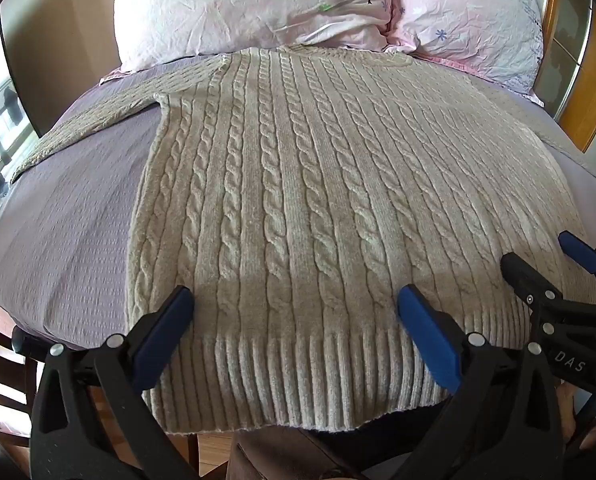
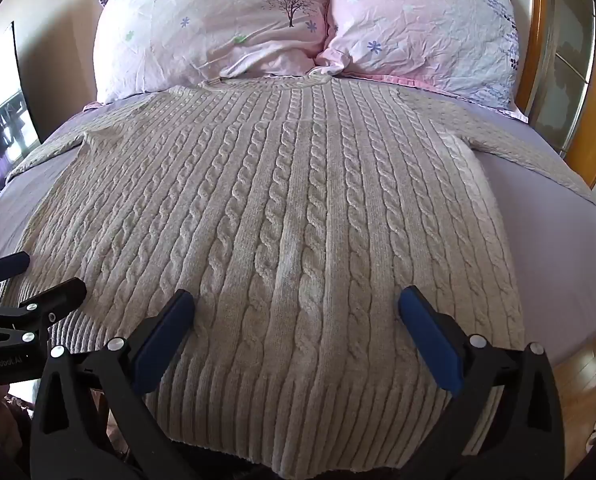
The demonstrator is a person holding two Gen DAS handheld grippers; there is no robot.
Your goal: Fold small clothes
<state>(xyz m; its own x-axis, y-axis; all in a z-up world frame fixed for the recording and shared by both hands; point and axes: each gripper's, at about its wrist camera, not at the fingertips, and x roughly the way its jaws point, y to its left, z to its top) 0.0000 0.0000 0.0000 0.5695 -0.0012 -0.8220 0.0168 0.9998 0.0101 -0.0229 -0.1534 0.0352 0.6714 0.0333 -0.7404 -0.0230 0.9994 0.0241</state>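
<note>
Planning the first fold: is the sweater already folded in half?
No, the sweater lies spread flat on the bed, hem to collar, both sleeves out.

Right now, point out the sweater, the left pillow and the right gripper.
sweater (image 2: 281, 216): right wrist view, on the middle of its cable-knit body.
left pillow (image 2: 217, 28): right wrist view, on its front face beside the printed tree.
right gripper (image 2: 295, 312): right wrist view, midway between its open blue fingertips above the hem.

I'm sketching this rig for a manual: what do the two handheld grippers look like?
Both match: the left gripper and right gripper have black plastic frames with silver rivets and flat blue pads on the fingers. One body reads "DAS", the other "GenRobot.AI". No cables or sleeves show.
</note>
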